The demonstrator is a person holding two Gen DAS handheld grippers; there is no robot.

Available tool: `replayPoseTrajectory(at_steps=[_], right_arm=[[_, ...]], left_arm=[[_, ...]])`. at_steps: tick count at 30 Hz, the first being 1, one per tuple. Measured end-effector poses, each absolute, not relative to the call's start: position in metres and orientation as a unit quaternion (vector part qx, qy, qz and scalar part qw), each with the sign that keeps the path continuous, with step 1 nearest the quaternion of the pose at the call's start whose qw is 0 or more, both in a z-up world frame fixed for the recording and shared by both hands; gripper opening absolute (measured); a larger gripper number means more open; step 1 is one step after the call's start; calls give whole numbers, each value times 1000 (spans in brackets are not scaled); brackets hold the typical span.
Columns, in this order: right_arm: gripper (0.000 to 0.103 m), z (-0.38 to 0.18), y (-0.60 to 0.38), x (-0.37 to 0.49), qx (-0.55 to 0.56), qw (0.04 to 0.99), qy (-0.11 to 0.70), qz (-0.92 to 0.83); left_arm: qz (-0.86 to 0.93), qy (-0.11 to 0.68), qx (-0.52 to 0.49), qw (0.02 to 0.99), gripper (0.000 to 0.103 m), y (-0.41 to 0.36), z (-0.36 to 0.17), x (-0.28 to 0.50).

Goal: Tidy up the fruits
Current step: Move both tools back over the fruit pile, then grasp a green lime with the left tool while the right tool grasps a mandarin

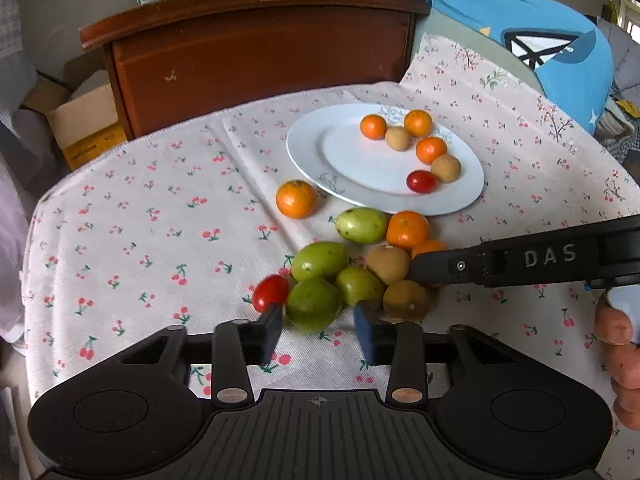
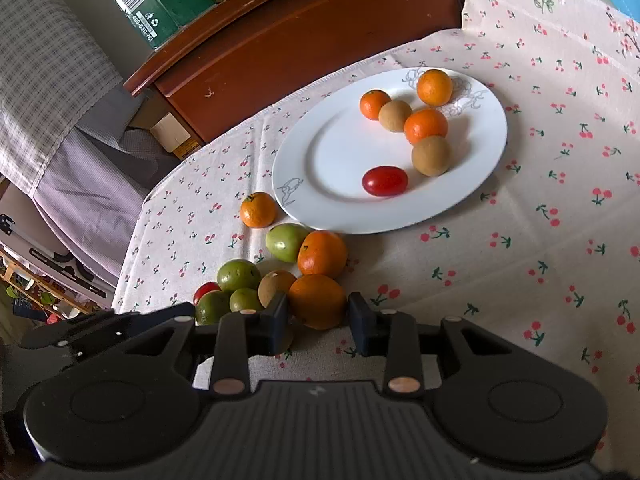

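Note:
A white plate (image 1: 304, 148) (image 2: 304, 168) holds three small oranges, two brown round fruits and a red tomato (image 2: 385, 180). In front of it on the cloth lies a heap of green fruits, oranges, brown fruits and a red tomato (image 1: 271, 292). My left gripper (image 1: 318, 326) is open, its fingers on either side of a green fruit (image 1: 313, 304), with gaps showing. My right gripper (image 2: 318, 320) is open around an orange (image 2: 318, 300) at the heap's near edge; its arm (image 1: 520, 260) reaches in from the right in the left wrist view.
A single orange (image 1: 296, 199) lies left of the plate. A cherry-print cloth (image 1: 140, 220) covers the table. A brown wooden cabinet (image 1: 256, 52) stands behind the table, a cardboard box (image 1: 86, 120) to its left, a blue cushion (image 1: 540, 36) at the back right.

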State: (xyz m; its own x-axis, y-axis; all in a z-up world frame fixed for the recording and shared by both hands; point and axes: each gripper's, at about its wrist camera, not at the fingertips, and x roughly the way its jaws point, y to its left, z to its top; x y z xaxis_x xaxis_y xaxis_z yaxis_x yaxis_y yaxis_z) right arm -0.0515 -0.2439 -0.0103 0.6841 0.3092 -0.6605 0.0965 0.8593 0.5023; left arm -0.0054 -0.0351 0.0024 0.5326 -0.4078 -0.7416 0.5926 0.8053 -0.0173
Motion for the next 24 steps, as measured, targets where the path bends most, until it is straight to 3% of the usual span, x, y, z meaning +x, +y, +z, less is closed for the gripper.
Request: replayPoseTrajectory(at_steps=[1, 24], right_arm=[[33, -10, -244, -52, 257, 881, 393, 60], [32, -9, -250, -58, 261, 876, 402, 53]], left_arm=[[-285, 386, 122, 869, 28, -36, 1, -5], [-289, 390, 115, 867, 29, -42, -2, -4]])
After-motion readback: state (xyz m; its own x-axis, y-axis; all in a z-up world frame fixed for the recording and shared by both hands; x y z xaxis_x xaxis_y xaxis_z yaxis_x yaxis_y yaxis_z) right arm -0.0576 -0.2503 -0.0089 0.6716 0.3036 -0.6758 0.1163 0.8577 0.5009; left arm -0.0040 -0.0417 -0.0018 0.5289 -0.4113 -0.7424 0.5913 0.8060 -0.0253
